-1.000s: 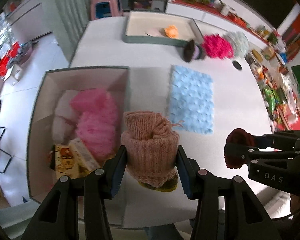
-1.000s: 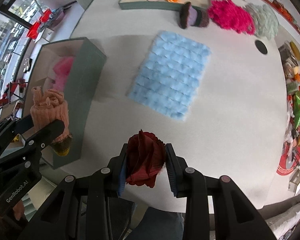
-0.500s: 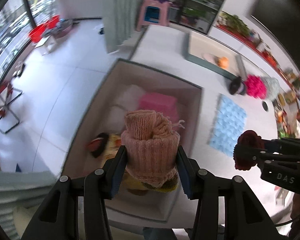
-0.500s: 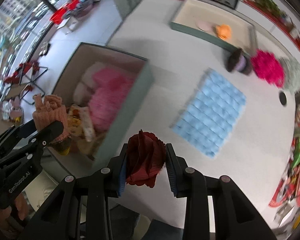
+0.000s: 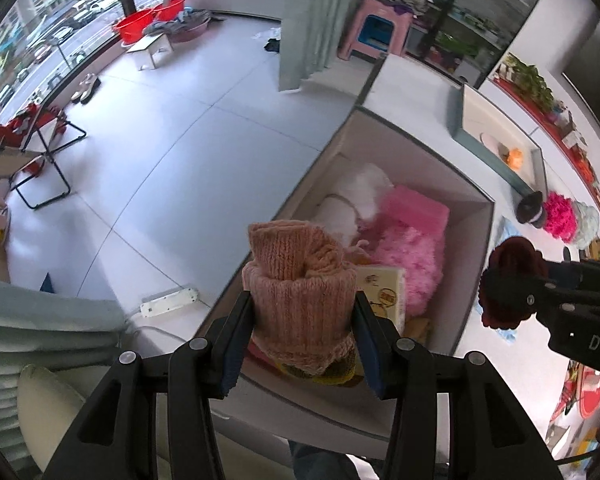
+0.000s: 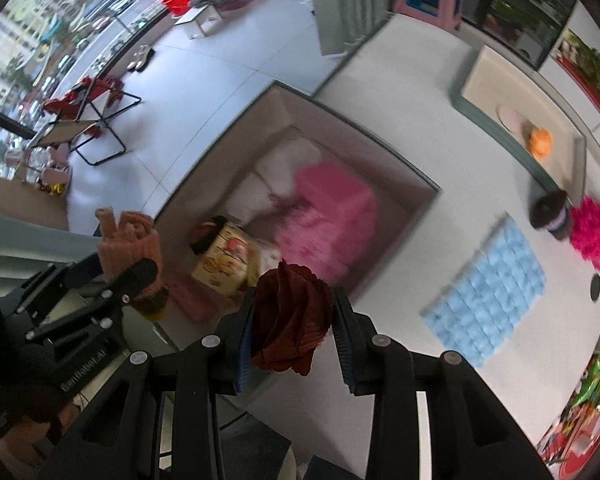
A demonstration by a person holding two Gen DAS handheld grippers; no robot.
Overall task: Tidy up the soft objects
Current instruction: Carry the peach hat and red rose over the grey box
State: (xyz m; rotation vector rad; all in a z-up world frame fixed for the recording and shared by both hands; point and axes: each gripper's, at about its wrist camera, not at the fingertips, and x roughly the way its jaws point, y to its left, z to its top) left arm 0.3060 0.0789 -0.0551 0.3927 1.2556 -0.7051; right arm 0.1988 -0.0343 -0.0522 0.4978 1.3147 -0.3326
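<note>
The left gripper [image 5: 303, 320] clamps a peach knit [image 5: 300, 280] over the box's [image 5: 474, 280] 7 o'clock corner. The right gripper [image 6: 292, 328], at its 3 o'clock, pinches a maroon cloth [image 6: 290, 316] above the box's near rim.

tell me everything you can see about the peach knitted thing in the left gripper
The peach knitted piece looks like ribbed wool, rolled into a bundle with a folded cuff and a loose yarn end at its top. A yellow-olive band shows at its bottom. It stands upright, clamped on both sides by the left gripper, above the near corner of the open box; nothing else touches it.
</note>
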